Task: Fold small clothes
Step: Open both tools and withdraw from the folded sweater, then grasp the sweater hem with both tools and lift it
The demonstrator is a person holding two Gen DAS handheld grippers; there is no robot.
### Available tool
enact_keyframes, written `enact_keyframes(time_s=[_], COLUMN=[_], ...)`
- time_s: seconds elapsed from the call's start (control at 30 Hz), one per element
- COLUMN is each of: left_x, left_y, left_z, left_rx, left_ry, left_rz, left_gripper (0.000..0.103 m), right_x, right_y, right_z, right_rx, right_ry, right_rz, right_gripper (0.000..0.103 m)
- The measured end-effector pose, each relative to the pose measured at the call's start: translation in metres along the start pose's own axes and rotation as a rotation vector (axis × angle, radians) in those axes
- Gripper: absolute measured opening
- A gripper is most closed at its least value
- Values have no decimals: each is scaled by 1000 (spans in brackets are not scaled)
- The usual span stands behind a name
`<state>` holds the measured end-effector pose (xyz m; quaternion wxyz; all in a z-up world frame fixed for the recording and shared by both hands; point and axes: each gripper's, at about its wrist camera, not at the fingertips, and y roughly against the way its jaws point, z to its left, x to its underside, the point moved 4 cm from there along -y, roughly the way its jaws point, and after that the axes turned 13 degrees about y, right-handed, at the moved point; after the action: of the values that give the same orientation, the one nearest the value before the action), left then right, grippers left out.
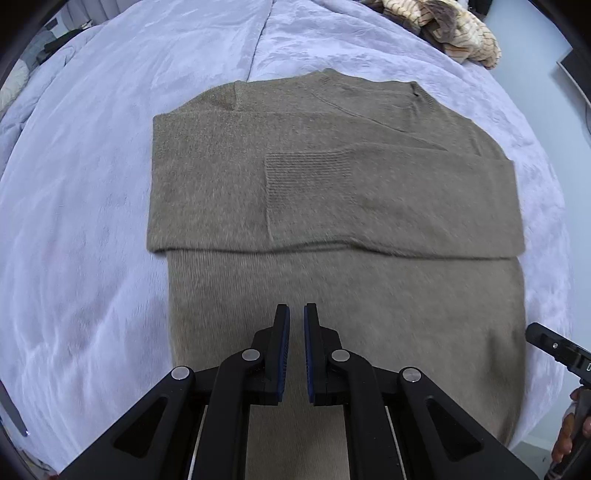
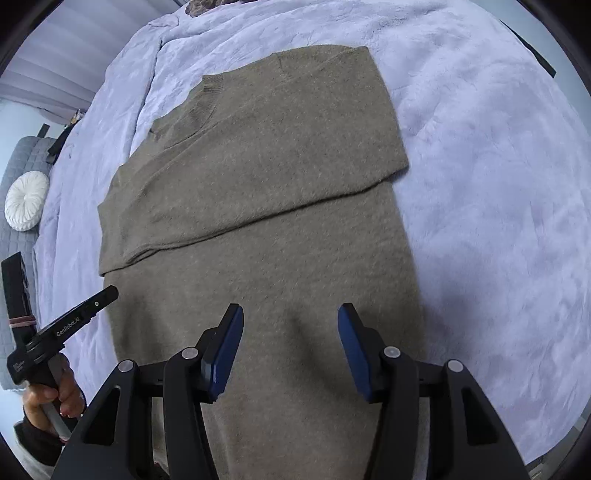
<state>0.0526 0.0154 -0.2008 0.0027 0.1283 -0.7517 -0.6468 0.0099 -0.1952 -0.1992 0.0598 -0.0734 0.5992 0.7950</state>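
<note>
An olive-brown knit sweater [image 1: 332, 184] lies flat on a pale lilac bedcover [image 1: 92, 184], sleeves folded across the chest; one ribbed cuff [image 1: 308, 168] rests near the middle. My left gripper [image 1: 296, 308] hovers above the sweater's lower body, its jaws nearly together with nothing between them. In the right wrist view the same sweater [image 2: 258, 166] runs away from me, and my right gripper [image 2: 290, 308] stands open over its lower part, holding nothing. A hand [image 2: 55, 398] holds the left gripper's handle at the left edge.
A brown-and-cream plush heap [image 1: 454, 29] lies at the bed's far right. A white round cushion [image 2: 26, 202] sits on a grey quilted seat [image 2: 14, 258] beyond the bed's left side. Bare bedcover [image 2: 498, 184] surrounds the sweater.
</note>
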Motion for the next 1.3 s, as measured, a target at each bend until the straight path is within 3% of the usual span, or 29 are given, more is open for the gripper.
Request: enact_keyframes(time_s=[0.27,0.47,0.5,0.53,0.57,0.63,0.8,0.87,1.17,1.27,1.3], left_x=[42,56,56,57,56,56,56,53,52,58,60], left_y=[27,32,32,32,34,42,44,46,39,34,32], left_z=[1,10,11,12,15,14,16,17,25,30,32], left_rx=[-29,-32,-38,-49,-64,-65,-64,-61,-65,-44,-39], left_ry=[-80,-64,-63,-60,-52,-61,-54,-56,-47,-15,-5], left_rz=[21,59,64,68,57,15,29,26,50,78,89], left_gripper=[9,10,20,71,101,102,102,102,102,102,102], right_x=[38,49,50,51,51,51,52,52,52,55,56], right_y=[22,33,34,35,36,37,38,38,38,33,30], right_z=[19,28,29,29,30,31,35,36,39,42,43], right_rx=[-22,-33,-35,-36,-39,-39,-38,-38,-39,-58,-70], right_ry=[-38,-54,-58,-61,-64,-69,-71,-69,-10,38,45], right_rz=[15,3,2,1,1,-2,-1,-2,-36,-8,6], right_gripper=[71,72,72,72,72,72,73,82,83,103,103])
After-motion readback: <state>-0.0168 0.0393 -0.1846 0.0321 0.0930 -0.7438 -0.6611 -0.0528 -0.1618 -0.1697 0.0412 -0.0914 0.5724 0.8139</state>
